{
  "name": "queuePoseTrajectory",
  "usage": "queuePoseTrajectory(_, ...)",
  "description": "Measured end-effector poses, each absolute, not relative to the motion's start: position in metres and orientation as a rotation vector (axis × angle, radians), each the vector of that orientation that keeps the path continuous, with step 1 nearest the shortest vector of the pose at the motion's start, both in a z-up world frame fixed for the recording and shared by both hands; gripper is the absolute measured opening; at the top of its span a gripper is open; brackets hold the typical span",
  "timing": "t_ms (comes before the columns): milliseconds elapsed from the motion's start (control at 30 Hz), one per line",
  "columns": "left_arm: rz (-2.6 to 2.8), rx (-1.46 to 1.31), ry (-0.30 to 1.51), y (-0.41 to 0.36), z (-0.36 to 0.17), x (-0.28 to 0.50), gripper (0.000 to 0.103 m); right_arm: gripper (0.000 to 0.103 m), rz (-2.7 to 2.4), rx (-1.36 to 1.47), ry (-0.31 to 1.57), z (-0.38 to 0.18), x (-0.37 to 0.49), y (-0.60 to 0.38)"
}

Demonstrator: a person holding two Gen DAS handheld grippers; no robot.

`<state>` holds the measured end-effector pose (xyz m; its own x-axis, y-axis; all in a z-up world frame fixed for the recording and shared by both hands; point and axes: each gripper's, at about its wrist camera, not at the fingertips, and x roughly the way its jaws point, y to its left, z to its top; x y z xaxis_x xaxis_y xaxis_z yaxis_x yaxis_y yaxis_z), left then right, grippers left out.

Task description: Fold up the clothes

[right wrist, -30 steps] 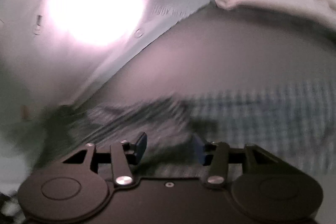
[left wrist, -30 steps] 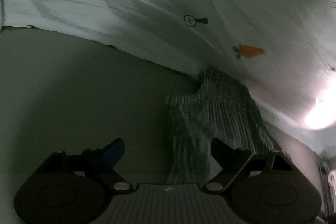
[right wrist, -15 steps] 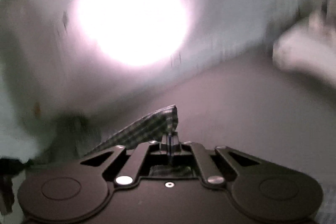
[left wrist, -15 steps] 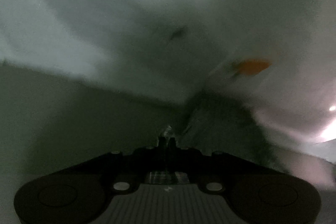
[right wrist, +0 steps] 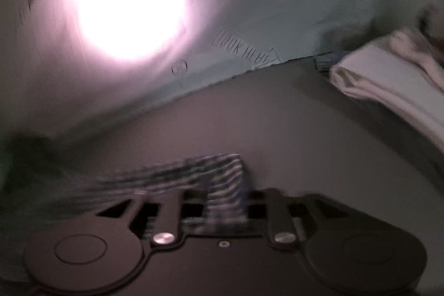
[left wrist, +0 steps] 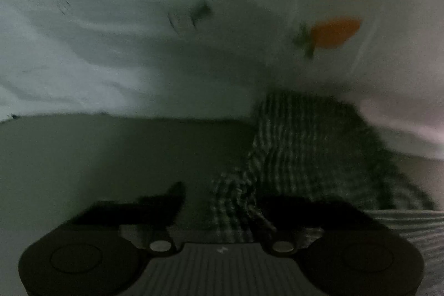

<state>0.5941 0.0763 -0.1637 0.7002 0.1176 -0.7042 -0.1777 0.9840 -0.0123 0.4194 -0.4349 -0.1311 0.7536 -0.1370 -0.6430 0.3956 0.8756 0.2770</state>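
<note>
Checked cloth (left wrist: 310,146) lies bunched on the dark surface (left wrist: 111,157) against the pale carrot-print sheet (left wrist: 138,60). Left gripper (left wrist: 222,199): jaws spread wide, cloth between them, nothing pinched. Right gripper (right wrist: 222,199): jaws parted too, the cloth's (right wrist: 222,179) blurred corner lying loose between them. Far right, cream folded fabric (right wrist: 388,79).

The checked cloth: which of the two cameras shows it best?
The left wrist view. There the checked cloth fills a broad patch on the grey surface, its pattern readable though dim, running back between the fingers of the left gripper. The right wrist view shows only a smeared strip at the right gripper.
</note>
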Motion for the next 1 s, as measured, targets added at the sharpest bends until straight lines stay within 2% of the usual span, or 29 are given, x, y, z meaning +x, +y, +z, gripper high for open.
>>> queuePoseTrajectory(100,0.131,-0.14,0.739,0.089,-0.14,0.545,0.078,0.048,-0.289,0.524,0.609,-0.121,0.38,-0.427)
queuePoseTrajectory(200,0.104,-0.196,0.769,0.102,-0.139,0.487,0.078,0.044,-0.229,0.635,0.581,-0.121,0.338,-0.41)
queuePoseTrajectory(333,0.012,-0.293,0.862,0.116,-0.161,0.394,0.076,0.031,-0.136,0.813,0.595,-0.134,0.278,-0.372)
queuePoseTrajectory(400,-0.045,-0.362,0.902,0.124,-0.178,0.348,0.071,0.026,-0.087,0.943,0.603,-0.147,0.249,-0.354)
queuePoseTrajectory(567,-0.167,-0.431,0.961,0.125,-0.207,0.268,0.056,0.026,0.021,1.179,0.633,-0.175,0.183,-0.299)
queuePoseTrajectory(700,-0.248,-0.5,0.959,0.129,-0.217,0.216,0.05,0.026,0.109,1.335,0.671,-0.198,0.148,-0.26)
queuePoseTrajectory(733,-0.27,-0.527,0.962,0.131,-0.218,0.204,0.046,0.026,0.125,1.356,0.686,-0.2,0.138,-0.25)
queuePoseTrajectory(800,-0.298,-0.561,0.981,0.133,-0.223,0.184,0.028,0.026,0.15,1.366,0.72,-0.203,0.12,-0.23)
queuePoseTrajectory(867,-0.323,-0.588,0.992,0.136,-0.226,0.163,0.022,0.026,0.172,1.375,0.749,-0.206,0.106,-0.214)
queuePoseTrajectory(967,-0.325,-0.67,1.002,0.145,-0.234,0.135,0.003,0.026,0.216,1.387,0.779,-0.206,0.093,-0.195)
queuePoseTrajectory(1000,-0.323,-0.699,1.006,0.149,-0.237,0.127,0.003,0.026,0.226,1.381,0.788,-0.206,0.089,-0.189)
